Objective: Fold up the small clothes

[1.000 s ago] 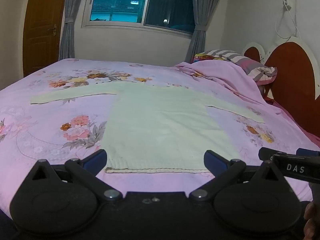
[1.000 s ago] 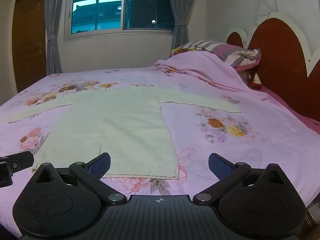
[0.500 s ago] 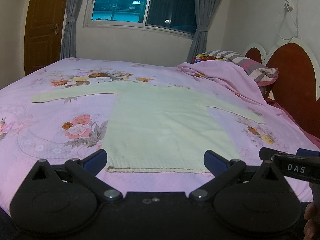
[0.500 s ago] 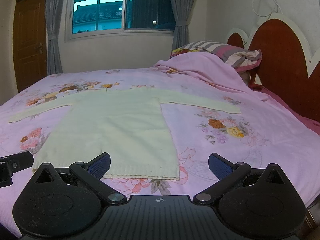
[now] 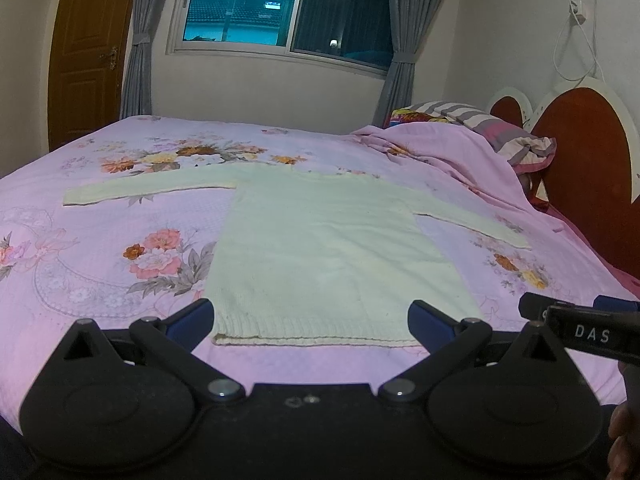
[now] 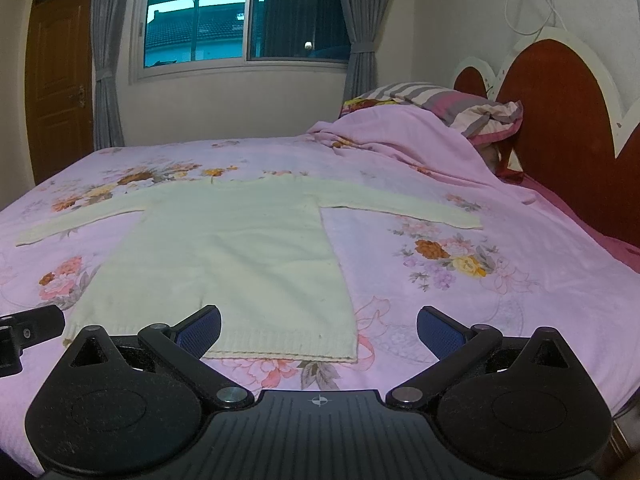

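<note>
A pale cream knitted sweater (image 5: 324,248) (image 6: 236,248) lies flat on the pink floral bedsheet (image 5: 100,248), both sleeves spread out sideways and its ribbed hem nearest me. My left gripper (image 5: 310,318) hovers open just short of the hem, nothing between its blue pads. My right gripper (image 6: 318,326) is open too, above the hem's right corner, also holding nothing. The right gripper's body shows at the right edge of the left wrist view, and the left gripper's tip at the left edge of the right wrist view.
A bunched pink quilt (image 6: 400,140) and a striped pillow (image 6: 452,104) sit at the far right by the red headboard (image 6: 560,120). A curtained window (image 5: 280,4) and a wooden door (image 5: 88,48) stand behind the bed. A hand (image 5: 624,436) shows at the lower right.
Both grippers have tilted or risen slightly, so the sweater sits a little lower in each view. Neither gripper has changed its opening, and the sweater has not moved.
</note>
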{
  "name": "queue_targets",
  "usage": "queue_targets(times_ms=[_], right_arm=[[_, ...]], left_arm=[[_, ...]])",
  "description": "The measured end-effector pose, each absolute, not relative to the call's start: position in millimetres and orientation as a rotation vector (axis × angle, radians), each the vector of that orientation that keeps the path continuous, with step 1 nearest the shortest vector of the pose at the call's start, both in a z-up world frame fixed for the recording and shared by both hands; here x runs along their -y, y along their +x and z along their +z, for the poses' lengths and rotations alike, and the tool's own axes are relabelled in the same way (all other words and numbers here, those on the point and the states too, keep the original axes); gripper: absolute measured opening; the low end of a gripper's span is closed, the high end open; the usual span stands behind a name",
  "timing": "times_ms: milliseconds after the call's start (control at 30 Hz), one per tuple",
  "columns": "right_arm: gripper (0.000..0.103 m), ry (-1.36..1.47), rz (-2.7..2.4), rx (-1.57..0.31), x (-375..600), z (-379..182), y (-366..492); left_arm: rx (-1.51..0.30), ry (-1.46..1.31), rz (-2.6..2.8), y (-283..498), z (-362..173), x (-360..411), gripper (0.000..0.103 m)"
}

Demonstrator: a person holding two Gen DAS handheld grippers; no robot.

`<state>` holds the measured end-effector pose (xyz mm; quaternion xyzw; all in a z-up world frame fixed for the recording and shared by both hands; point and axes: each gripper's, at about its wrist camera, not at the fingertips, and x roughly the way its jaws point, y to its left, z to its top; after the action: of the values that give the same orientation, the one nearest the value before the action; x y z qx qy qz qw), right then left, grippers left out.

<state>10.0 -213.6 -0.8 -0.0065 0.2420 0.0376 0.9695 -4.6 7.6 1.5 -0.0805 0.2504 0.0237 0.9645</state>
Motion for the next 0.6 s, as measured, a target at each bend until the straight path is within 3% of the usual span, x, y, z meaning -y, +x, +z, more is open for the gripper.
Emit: queue_targets(times_ms=[600], right_arm=[[0.103, -0.02, 0.079, -0.485, 212.5, 1.8, 14.1]], left_arm=[[-0.506, -0.163, 0.046, -2.0, 1.5, -6.1, 0.103]])
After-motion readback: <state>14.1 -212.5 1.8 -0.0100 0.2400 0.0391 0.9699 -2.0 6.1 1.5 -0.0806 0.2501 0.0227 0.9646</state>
